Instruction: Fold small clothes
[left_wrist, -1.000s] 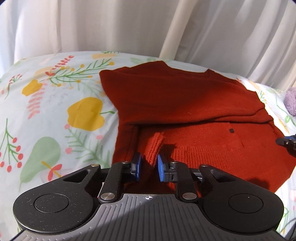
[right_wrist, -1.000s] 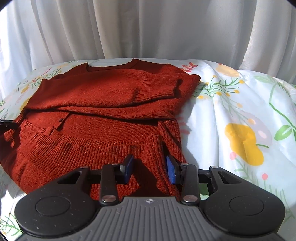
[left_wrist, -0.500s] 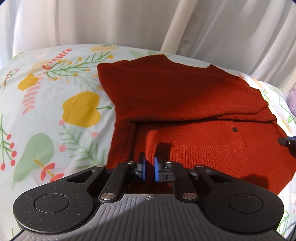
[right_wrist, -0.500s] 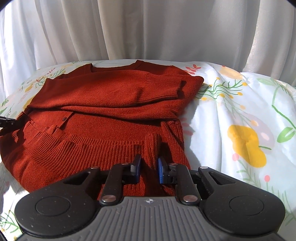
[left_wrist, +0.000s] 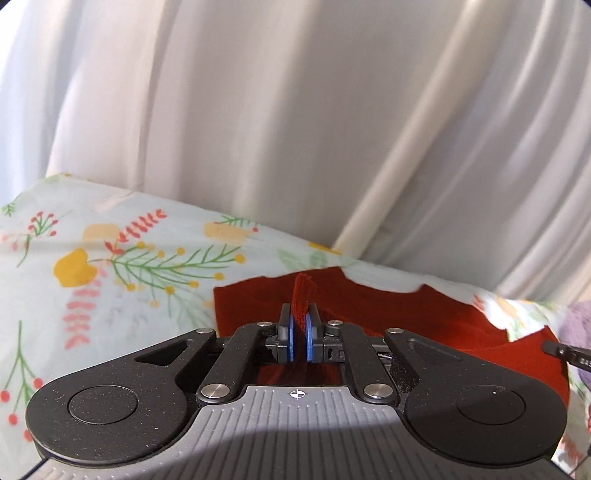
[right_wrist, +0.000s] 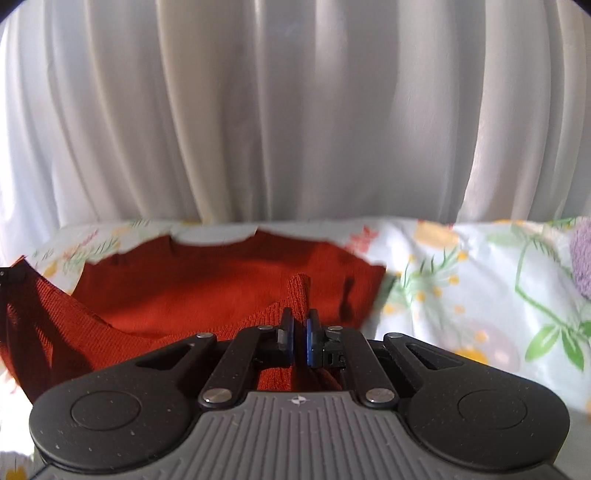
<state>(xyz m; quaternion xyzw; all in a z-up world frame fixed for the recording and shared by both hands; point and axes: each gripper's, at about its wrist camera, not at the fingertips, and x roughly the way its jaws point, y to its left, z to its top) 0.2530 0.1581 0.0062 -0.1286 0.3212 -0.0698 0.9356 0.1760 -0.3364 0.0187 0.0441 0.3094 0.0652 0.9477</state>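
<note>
Rust-red ribbed knit sweater (right_wrist: 221, 291), hem edge lifted, upper part flat

Each view is taken from just behind its own claw, close above the bed (left_wrist: 110, 258), angled downward toward the far curtain (right_wrist: 295, 110); the red sweater (right_wrist: 221, 288) is shared.
</note>
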